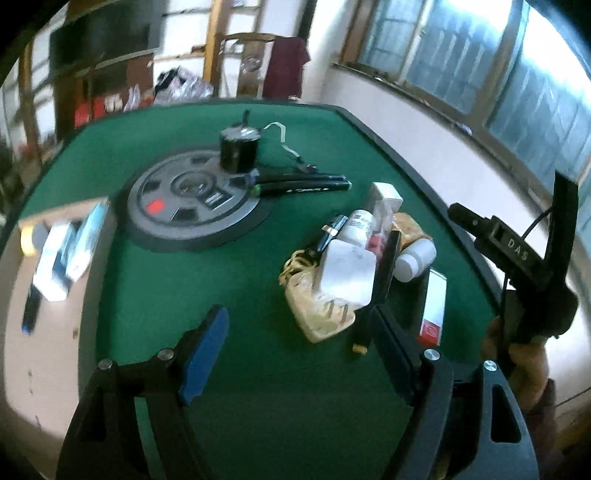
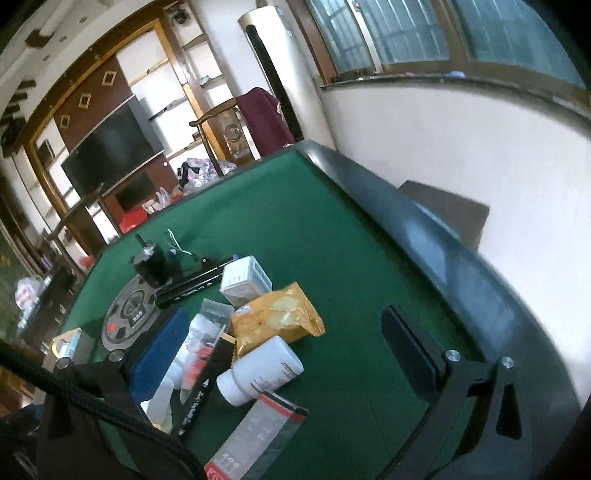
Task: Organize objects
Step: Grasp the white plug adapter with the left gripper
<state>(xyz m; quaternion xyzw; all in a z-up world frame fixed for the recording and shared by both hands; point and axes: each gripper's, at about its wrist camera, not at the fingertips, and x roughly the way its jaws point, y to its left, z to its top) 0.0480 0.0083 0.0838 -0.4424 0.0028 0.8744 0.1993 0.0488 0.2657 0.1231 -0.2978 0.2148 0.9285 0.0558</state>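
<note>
Green table [image 2: 314, 229], bright windows [image 2: 424, 33], dark television [image 2: 110, 147].

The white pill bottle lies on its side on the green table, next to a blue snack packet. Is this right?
Not quite. In the right wrist view the white pill bottle does lie on its side on the green table, but the snack packet next to it is yellow, not blue.

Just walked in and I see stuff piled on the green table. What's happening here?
A person holds a gripper in each hand over the green table. The left gripper and right gripper are both open and empty, above a pile with a white bottle, yellow packet and red-and-white box. Nothing is picked up yet.
</note>
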